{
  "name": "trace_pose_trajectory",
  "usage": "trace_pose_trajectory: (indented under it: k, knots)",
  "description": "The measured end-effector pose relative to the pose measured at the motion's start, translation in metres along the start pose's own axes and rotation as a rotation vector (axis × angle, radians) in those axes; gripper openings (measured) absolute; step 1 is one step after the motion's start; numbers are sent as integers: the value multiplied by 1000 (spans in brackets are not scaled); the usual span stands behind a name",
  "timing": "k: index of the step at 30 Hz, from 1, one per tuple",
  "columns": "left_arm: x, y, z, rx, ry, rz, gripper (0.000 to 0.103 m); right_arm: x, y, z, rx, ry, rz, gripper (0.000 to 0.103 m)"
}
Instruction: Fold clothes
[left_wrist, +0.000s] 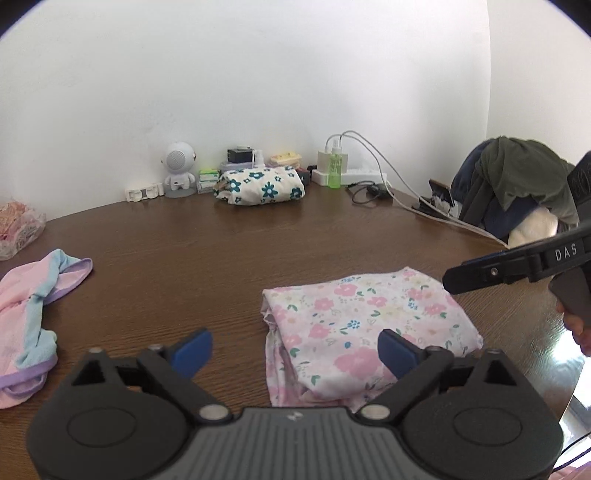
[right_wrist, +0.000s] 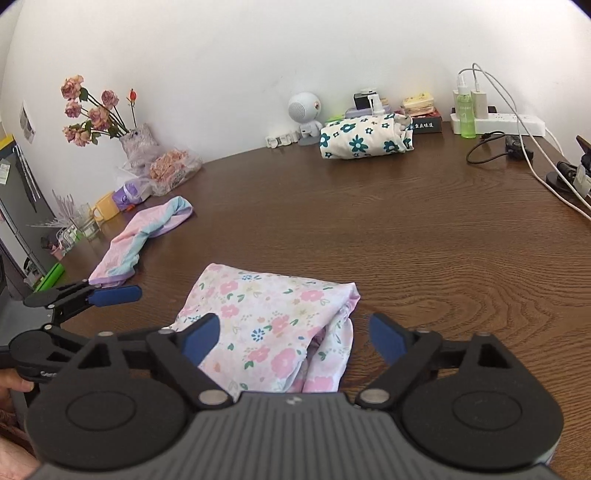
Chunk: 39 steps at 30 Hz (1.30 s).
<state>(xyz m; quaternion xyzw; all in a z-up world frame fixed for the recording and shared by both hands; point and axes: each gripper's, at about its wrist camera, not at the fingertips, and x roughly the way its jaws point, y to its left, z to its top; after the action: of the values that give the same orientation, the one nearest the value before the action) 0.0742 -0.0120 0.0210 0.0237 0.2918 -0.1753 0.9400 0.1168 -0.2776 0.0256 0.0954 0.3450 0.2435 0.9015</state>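
A folded pink floral cloth (left_wrist: 362, 325) (right_wrist: 273, 321) lies on the brown wooden table (left_wrist: 221, 251) (right_wrist: 424, 229) near its front edge. My left gripper (left_wrist: 295, 350) is open, its right pad over the cloth's near left part, holding nothing. My right gripper (right_wrist: 293, 336) is open too, straddling the cloth's near end. One black finger (left_wrist: 491, 275) of the right gripper reaches in from the right. A blue-padded finger (right_wrist: 114, 294) of the left gripper shows at the left. A crumpled pink, blue and lilac garment (left_wrist: 29, 317) (right_wrist: 140, 236) lies to the left. A folded teal-flowered garment (left_wrist: 258, 184) (right_wrist: 365, 138) sits at the back.
Along the back wall stand a white robot-shaped speaker (left_wrist: 179, 168), small boxes, a green bottle (left_wrist: 334, 170) and a power strip (right_wrist: 506, 122) with cables (right_wrist: 546, 173). Dark clothes (left_wrist: 517, 184) are heaped at the right. Dried flowers (right_wrist: 96, 114), a plastic bag and a yellow mug (right_wrist: 105, 210) crowd the left.
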Motion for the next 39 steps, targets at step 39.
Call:
trace_pose_trajectory:
  k: [39]
  knots:
    - [42, 44, 8, -355, 166, -83, 80, 11, -13, -21, 306, 10, -78, 100]
